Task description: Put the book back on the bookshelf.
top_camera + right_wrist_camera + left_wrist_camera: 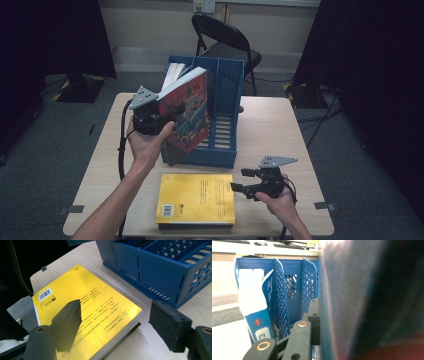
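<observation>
Yellow book (pixel 195 198) flat at near counter (pixel 280 125) edge; right tool (pixel 243 181) gapes idle just right of it. Left tool (pixel 161 118) clamps red-covered book (pixel 186 110), upright, tilted, long axis pointing down into blue file rack (pixel 225 131) just right.

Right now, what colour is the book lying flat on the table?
Yellow book, clearest in the right gripper view.

Grey carpet (pixel 50 150), black folding chair (pixel 225 40)
</observation>
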The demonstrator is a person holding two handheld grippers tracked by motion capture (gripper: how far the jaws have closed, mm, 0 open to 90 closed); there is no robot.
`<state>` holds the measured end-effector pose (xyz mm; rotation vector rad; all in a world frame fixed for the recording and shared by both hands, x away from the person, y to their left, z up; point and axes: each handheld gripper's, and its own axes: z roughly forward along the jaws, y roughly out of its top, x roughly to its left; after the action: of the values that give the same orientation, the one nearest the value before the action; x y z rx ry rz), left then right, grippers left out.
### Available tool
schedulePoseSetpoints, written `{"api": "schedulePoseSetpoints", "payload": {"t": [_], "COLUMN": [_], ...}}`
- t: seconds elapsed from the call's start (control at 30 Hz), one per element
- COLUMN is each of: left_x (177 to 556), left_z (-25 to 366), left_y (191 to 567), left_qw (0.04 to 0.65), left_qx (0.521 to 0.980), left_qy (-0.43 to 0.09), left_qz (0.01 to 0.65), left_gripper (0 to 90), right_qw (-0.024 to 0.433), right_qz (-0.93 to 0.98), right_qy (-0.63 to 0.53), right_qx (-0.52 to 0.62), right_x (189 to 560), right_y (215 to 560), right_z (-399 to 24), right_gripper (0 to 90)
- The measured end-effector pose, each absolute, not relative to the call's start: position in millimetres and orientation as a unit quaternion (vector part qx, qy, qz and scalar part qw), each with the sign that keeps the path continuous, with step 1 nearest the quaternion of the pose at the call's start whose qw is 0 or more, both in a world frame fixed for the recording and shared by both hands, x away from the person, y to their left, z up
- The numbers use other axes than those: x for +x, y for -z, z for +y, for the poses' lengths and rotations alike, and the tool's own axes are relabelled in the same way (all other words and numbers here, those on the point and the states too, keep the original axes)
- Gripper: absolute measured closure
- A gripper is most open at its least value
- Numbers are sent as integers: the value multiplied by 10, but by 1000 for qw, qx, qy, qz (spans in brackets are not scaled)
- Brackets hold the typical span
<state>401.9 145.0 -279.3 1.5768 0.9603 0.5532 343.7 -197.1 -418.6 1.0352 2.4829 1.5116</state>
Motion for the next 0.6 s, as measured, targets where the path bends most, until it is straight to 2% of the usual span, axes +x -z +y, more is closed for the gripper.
{"api": "schedulePoseSetpoints", "payload": {"t": [0.6], "left_x": [4409], "left_z": [1306], "left_y": [2917], "left_qw": [552], "left_qx": [654], "left_qy": [-236], "left_qz": [461], "left_gripper": [746], "right_qw": [25], "right_qz": [814], "right_qy": [-477], "right_qx": [330], "right_x": [3419], "right_y": [4259], "right_z": [-1931], "right_gripper": [255]}}
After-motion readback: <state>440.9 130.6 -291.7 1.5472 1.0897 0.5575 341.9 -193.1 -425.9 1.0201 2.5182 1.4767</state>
